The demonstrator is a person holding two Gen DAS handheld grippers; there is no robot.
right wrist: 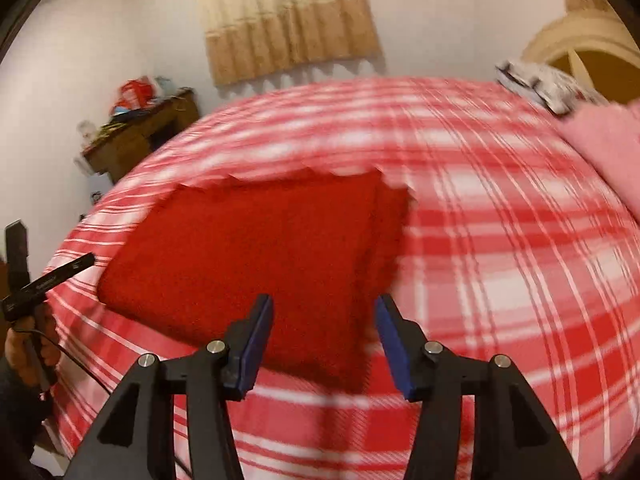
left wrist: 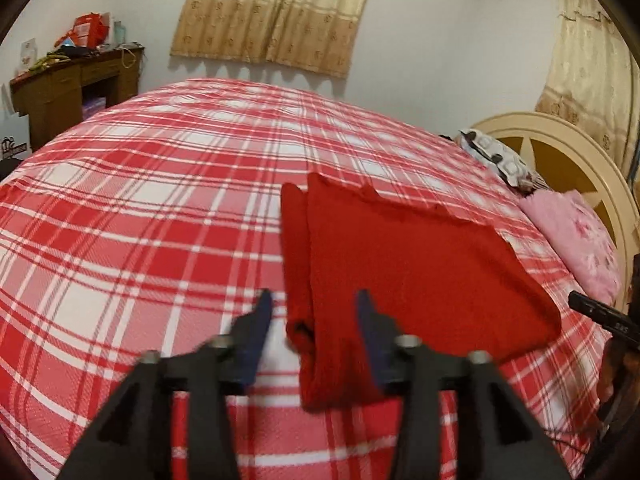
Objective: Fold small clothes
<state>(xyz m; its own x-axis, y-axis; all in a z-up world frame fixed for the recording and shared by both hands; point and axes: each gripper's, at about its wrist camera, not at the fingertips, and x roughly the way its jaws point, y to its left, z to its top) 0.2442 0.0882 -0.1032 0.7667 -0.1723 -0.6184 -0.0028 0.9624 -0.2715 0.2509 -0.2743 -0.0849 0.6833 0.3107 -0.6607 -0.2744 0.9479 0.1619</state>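
On the red plaid bed (left wrist: 140, 208) the red knitted garment (left wrist: 400, 264) lies folded flat, a narrow folded strip along its left side. Left hand-held gripper (left wrist: 314, 300) and right hand-held gripper (right wrist: 324, 304) both hover over its near edge, jaws apart, gripping nothing. Looks like a fold's just laid; next, pinch the near edge for the cross fold
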